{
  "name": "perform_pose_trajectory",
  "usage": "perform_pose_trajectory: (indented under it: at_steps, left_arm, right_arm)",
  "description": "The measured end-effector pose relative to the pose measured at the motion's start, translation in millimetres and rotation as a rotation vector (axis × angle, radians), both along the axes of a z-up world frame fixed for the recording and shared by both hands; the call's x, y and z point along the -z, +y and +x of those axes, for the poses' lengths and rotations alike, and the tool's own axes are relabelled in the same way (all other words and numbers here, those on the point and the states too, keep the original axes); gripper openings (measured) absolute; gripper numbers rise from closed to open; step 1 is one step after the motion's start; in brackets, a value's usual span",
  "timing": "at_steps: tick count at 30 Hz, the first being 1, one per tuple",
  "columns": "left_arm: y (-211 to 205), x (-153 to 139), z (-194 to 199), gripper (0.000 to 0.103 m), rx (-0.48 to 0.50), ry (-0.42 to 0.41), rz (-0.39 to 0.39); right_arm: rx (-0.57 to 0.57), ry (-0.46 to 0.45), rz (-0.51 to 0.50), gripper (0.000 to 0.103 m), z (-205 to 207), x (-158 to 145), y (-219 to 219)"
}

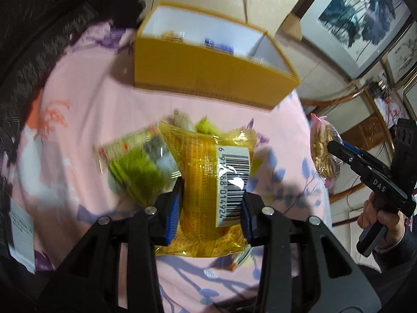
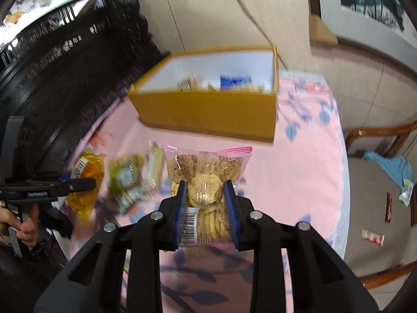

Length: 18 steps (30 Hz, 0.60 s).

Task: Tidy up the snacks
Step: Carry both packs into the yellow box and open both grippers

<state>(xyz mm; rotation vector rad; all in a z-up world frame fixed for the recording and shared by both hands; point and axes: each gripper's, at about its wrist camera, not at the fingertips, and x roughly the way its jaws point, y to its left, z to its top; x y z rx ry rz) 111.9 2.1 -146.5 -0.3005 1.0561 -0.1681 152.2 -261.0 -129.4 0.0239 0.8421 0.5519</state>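
Observation:
My left gripper (image 1: 212, 190) is shut on a yellow snack bag (image 1: 200, 156) with a barcode label, lifted above the pink flowered tablecloth (image 1: 78, 120). My right gripper (image 2: 205, 185) is shut on a clear pink-edged bag of round crackers (image 2: 208, 161), also off the cloth. Each wrist view catches the other gripper from the side: the right gripper (image 1: 332, 147) with its cracker bag (image 1: 322, 146), the left gripper (image 2: 91, 183) with the yellow bag (image 2: 84, 172). Green snack packets (image 2: 125, 180) lie on the cloth between them. Behind stands an open yellow box (image 2: 208, 112) holding several packets (image 2: 234, 82).
Dark carved furniture (image 2: 65, 83) runs along the table's left side. To the right, a wooden chair (image 2: 378, 135) carries a blue cloth (image 2: 391, 164), and small wrappers (image 2: 372, 236) lie on the floor. Framed paintings (image 1: 359, 13) lean on the wall behind.

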Motion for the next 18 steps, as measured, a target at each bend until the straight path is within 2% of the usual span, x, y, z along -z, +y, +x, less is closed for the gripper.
perform_pose_trajectory:
  at_steps: [7,12,18]
  left_arm:
    - [-3,-67,45,0.039,-0.001,-0.184,0.011]
    - [-4,-112,99,0.039,0.0,-0.313,0.064]
    - [-6,-144,159,0.039,-0.002,-0.386,0.117]
  right_arm:
    - [0.011,-0.158,0.074,0.029,34,-60,5]
    - [0.029,-0.243,0.12,0.029,75,-97,20]
    - [0.04,-0.32,0.127,0.029,124,-123,38]
